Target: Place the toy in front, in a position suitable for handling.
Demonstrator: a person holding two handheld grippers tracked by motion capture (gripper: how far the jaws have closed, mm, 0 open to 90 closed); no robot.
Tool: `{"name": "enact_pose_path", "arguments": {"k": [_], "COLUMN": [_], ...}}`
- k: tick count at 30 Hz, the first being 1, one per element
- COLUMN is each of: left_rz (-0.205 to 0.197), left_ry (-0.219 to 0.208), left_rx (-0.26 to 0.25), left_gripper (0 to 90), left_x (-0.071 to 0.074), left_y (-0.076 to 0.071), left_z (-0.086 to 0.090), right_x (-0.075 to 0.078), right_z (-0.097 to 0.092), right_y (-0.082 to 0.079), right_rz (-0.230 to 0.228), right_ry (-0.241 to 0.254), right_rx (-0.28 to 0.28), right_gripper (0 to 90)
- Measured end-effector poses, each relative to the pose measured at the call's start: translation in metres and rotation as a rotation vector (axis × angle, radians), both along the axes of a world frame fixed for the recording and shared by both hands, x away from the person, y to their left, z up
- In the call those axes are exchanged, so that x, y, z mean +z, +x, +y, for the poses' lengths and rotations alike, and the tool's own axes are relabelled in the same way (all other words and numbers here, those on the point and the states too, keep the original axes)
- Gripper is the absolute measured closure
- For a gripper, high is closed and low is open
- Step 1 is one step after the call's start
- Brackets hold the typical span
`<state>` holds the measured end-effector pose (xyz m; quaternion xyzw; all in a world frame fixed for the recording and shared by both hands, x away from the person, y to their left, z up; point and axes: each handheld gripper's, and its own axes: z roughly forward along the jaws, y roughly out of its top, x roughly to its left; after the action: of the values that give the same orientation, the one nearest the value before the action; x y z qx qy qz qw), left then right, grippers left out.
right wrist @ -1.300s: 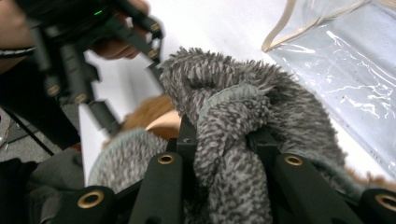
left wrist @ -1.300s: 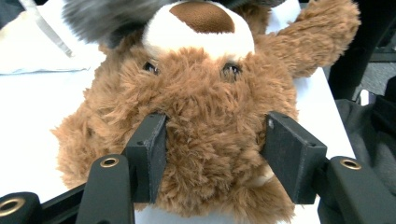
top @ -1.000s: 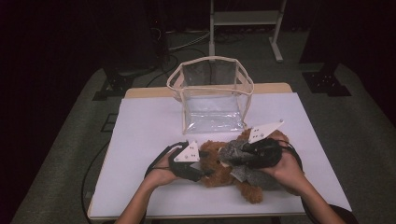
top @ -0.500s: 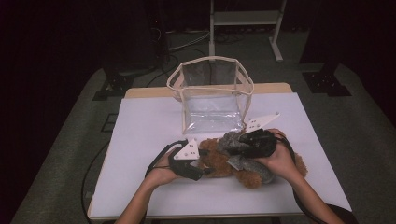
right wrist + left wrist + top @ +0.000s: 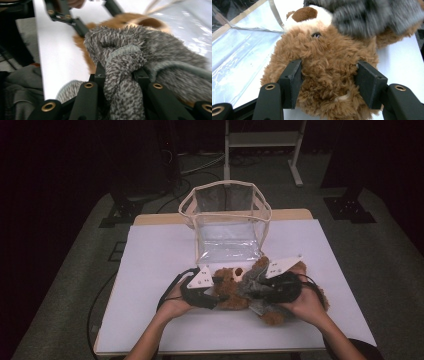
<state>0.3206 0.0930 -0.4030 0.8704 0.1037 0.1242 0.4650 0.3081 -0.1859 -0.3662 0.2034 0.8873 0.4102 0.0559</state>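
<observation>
The left hand-held gripper (image 5: 328, 82) is closed on the head of the brown teddy bear (image 5: 231, 289), its pads pressed into the fur on either side, while the right hand-held gripper (image 5: 119, 72) is clamped narrowly on a fold of the grey knitted garment (image 5: 150, 47) worn by the bear. The bear is laid across the near middle of the white worktop (image 5: 150, 265), its long axis running left to right, head toward the left gripper and body toward the right. The clear plastic bin (image 5: 227, 220) is placed just beyond it, on the far side. The bear's legs are largely hidden under the right hand (image 5: 305, 302), and how the garment is fastened cannot be made out.
</observation>
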Motion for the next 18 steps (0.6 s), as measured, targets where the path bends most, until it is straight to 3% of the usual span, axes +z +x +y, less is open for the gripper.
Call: {"name": "enact_pose_path", "arguments": {"k": [8, 14, 18], "left_rz": [0.009, 0.01, 0.007], "left_ry": [0.012, 0.018, 0.026], "left_rx": [-0.029, -0.041, -0.048], "left_gripper": [40.6, 40.0, 39.7], "left_x": [-0.001, -0.001, 0.0], "left_y": [-0.001, -0.002, -0.003], "left_z": [-0.001, -0.001, -0.001], "right_x": [0.013, 0.019, 0.032], "right_z": [-0.044, -0.069, -0.096], "right_y": [-0.002, -0.007, -0.011], "right_rz": [-0.048, -0.045, -0.05], "right_ry": [0.049, 0.089, 0.133], "right_rx": [-0.104, -0.15, -0.194], "right_gripper": [71.2, 71.2, 71.2]}}
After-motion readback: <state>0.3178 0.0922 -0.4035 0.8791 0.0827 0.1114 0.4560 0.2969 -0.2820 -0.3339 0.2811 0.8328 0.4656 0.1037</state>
